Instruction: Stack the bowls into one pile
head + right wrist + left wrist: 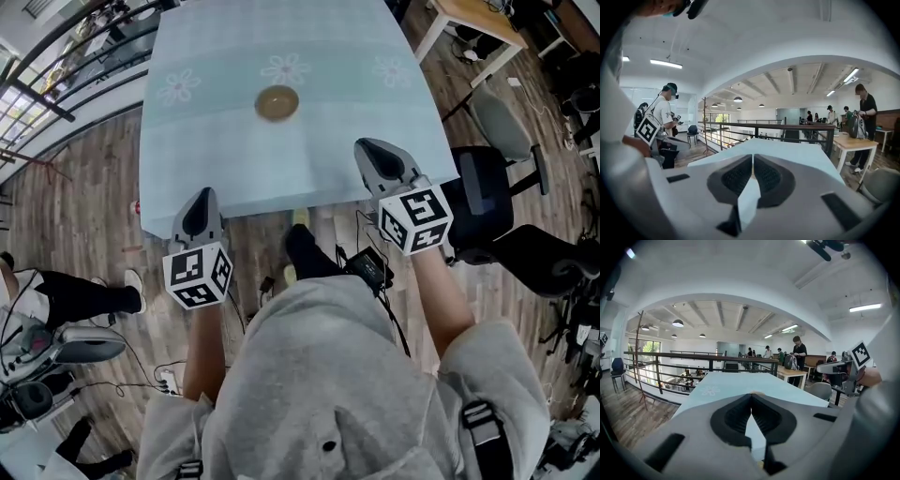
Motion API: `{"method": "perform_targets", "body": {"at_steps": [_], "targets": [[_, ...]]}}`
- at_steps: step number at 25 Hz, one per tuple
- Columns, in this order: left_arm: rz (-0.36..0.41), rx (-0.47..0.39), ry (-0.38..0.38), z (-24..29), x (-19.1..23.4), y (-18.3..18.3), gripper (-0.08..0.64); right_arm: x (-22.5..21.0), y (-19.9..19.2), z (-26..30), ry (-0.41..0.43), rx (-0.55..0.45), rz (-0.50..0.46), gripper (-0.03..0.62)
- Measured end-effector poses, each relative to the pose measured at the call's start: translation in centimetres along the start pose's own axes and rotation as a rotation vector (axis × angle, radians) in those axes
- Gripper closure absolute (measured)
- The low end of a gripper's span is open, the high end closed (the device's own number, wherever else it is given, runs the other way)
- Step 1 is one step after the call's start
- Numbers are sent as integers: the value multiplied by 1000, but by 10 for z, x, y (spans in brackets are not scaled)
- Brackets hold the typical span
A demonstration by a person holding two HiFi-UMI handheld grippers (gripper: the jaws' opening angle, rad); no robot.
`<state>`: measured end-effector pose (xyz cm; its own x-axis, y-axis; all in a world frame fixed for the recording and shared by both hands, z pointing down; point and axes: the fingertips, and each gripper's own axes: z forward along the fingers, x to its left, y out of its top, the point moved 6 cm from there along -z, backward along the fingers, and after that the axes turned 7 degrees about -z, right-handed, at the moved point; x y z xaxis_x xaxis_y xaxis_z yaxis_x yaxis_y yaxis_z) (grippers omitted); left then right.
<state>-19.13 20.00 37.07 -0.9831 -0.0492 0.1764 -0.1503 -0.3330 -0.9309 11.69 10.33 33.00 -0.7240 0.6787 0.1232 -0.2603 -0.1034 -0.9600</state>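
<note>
A brown bowl (277, 102), or a pile of bowls seen from above, sits alone near the middle of the table with the pale blue flowered cloth (225, 159). My left gripper (202, 195) is held at the table's near edge, left of the bowl, shut with nothing in it. My right gripper (368, 147) hovers over the near right part of the cloth, also shut and empty. In the left gripper view the left gripper's (751, 395) pads meet, with a sliver of tan bowl (758, 392) just above them. The right gripper's (752, 157) pads also touch.
A wooden desk (473, 19) and office chairs (502, 122) stand to the right of the table. A railing (66, 66) runs along the left. Cables and another person's legs (66, 295) are on the wood floor at the lower left. Several people stand in the background (799, 350).
</note>
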Motion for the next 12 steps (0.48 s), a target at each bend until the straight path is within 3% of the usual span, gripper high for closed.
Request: {"method": "perform_targets", "body": {"at_steps": [12], "targets": [[11, -15, -37, -21, -38, 5, 540, -1, 4, -47, -42, -38, 8, 558]]}}
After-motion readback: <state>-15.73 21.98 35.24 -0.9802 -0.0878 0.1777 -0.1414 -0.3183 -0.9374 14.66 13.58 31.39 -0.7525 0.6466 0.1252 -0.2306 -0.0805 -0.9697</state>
